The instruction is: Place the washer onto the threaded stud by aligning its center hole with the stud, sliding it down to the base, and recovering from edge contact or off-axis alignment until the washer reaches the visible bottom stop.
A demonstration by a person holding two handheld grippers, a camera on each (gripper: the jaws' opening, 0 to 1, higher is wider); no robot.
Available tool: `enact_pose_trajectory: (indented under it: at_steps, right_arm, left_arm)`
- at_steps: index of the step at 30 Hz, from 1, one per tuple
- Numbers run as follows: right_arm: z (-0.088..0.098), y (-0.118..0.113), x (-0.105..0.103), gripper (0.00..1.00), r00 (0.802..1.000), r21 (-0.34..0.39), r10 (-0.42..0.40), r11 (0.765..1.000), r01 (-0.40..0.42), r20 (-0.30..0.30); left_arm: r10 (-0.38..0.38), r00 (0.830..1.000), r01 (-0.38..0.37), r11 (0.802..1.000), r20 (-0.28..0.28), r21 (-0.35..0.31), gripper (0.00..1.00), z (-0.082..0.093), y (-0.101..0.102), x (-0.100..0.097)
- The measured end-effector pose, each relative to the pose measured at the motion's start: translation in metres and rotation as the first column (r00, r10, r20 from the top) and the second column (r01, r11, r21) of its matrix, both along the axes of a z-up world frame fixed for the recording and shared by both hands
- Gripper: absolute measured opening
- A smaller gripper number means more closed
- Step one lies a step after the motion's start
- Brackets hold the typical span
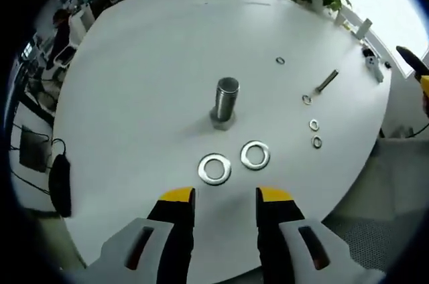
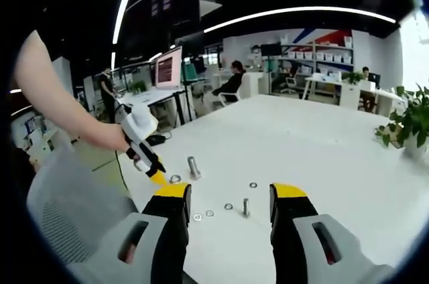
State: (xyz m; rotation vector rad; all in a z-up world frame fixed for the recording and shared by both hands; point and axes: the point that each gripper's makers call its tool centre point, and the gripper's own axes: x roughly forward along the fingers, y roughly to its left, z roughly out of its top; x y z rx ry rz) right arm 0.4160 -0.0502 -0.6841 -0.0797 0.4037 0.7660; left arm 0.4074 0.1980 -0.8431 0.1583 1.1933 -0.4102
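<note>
Two large washers lie flat on the white table (image 1: 134, 83), a nearer washer (image 1: 215, 169) and a second washer (image 1: 255, 155) just beside it, both just in front of the threaded stud (image 1: 226, 102), which stands upright on its hex base with nothing on it. The left gripper (image 1: 224, 198) hovers above the table edge, jaws apart and empty, pointing between the pair. The right gripper (image 2: 229, 197) also hangs open with nothing held, well back from the stud. Smaller washers and a bolt (image 1: 326, 81) lie off to the side. By the look of it the pick-up has not begun; the next move calls for closing on one washer's rim, lifting it and centring its hole over the stud
</note>
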Motion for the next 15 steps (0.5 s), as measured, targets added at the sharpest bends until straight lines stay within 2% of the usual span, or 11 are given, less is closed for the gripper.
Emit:
enact_pose_trajectory:
  at_steps: [8,15]
  right_arm:
    - [0.0014,-0.0008,0.0,0.49,1.0,0.002,-0.005,1.0,0.005,0.004]
    - [-0.0001,-0.0028,0.0009,0.49,1.0,0.0,-0.013,1.0,0.013,-0.001]
  left_arm:
    - [-0.004,0.999,0.005,1.0,-0.036,0.019,0.34,-0.006,0.0077,0.0026]
    - [-0.036,0.998,0.037,0.999,-0.054,0.022,0.34,-0.0104,-0.0002,0.0063]
